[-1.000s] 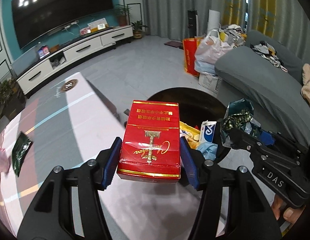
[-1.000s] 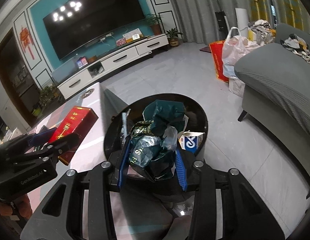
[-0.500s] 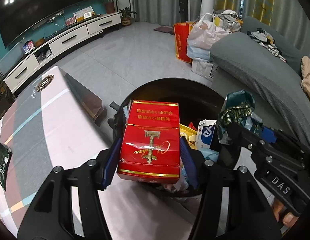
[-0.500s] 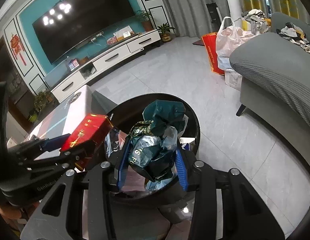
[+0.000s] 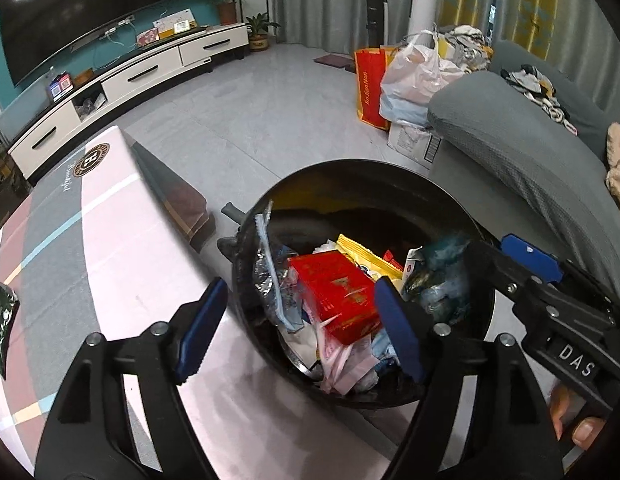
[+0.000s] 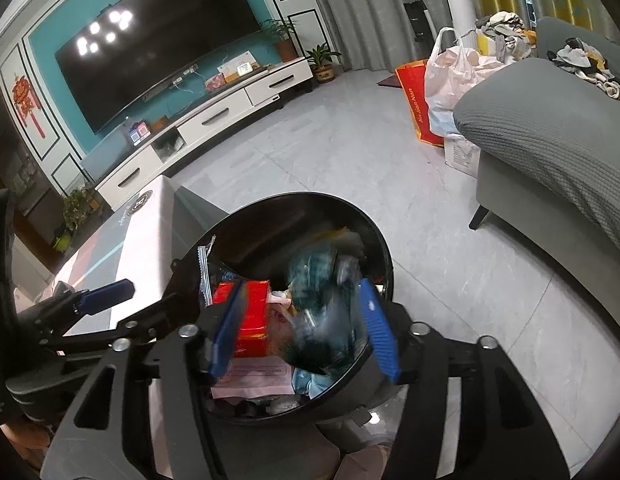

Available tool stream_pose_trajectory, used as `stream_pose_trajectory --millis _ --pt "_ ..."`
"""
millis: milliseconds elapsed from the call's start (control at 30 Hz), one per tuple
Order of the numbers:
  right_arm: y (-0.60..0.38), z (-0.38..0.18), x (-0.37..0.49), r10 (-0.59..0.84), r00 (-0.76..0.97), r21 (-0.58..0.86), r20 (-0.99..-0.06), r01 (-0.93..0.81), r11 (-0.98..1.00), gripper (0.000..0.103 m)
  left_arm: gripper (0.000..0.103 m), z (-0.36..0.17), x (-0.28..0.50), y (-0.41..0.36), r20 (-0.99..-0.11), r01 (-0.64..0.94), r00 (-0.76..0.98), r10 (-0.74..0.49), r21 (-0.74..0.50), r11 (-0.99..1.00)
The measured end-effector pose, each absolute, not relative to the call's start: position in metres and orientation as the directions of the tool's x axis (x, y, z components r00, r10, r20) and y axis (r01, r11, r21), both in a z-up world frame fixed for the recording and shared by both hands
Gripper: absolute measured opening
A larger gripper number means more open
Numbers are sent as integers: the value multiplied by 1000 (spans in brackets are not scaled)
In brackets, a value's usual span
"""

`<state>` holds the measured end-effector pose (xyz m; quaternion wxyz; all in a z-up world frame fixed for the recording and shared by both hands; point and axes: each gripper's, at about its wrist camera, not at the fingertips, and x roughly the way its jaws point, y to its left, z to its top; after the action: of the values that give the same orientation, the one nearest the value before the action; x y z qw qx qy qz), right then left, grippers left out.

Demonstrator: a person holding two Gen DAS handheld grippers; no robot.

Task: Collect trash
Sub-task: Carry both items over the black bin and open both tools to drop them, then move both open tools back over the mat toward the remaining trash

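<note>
A round black trash bin [image 5: 389,172] stands on the floor beside the table, full of wrappers. The red box [image 5: 337,296] lies inside it among the trash; it also shows in the right wrist view [image 6: 252,320]. My left gripper [image 5: 298,328] is open and empty above the bin's near rim. My right gripper [image 6: 306,328] is open above the bin [image 6: 349,216]. A crumpled dark green wrapper [image 6: 321,300] is blurred between its fingers, dropping into the bin; it also shows in the left wrist view [image 5: 437,280].
The pink and grey table [image 5: 90,248] lies left of the bin, with a dark green packet [image 5: 2,320] at its left edge. A grey sofa [image 5: 521,160] stands to the right. Bags [image 5: 405,80] sit on the floor behind. A TV cabinet [image 6: 214,120] lines the far wall.
Both grippers have opened. The red box has fallen from my left gripper into the bin. The green wrapper has left my right gripper and is falling into the bin.
</note>
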<state>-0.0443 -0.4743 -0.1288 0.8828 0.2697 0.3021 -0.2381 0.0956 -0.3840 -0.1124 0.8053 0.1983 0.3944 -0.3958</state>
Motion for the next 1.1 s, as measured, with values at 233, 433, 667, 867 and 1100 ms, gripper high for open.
stream_pose_trajectory --millis 233,433,667,867,1100 --pt "-465 -117 -48 -261 706 321 -658 577 751 70 83 -100 94 -351 -775 773 392 -496 -15 634" --pt "-447 -101 -55 -297 698 268 -651 578 770 80 89 -96 97 -298 -799 707 394 -454 -51 705" --pt "-419 -85 -61 -303 682 223 -666 570 791 91 97 -84 94 -227 -812 604 431 -393 -64 794" --pt "-386 -67 -63 -281 697 203 -660 525 826 95 99 -76 83 -162 -809 525 488 -329 -29 850" --pt "-346 -43 -57 -258 729 163 -634 453 876 95 100 -76 75 -91 -819 429 468 -332 -118 896"
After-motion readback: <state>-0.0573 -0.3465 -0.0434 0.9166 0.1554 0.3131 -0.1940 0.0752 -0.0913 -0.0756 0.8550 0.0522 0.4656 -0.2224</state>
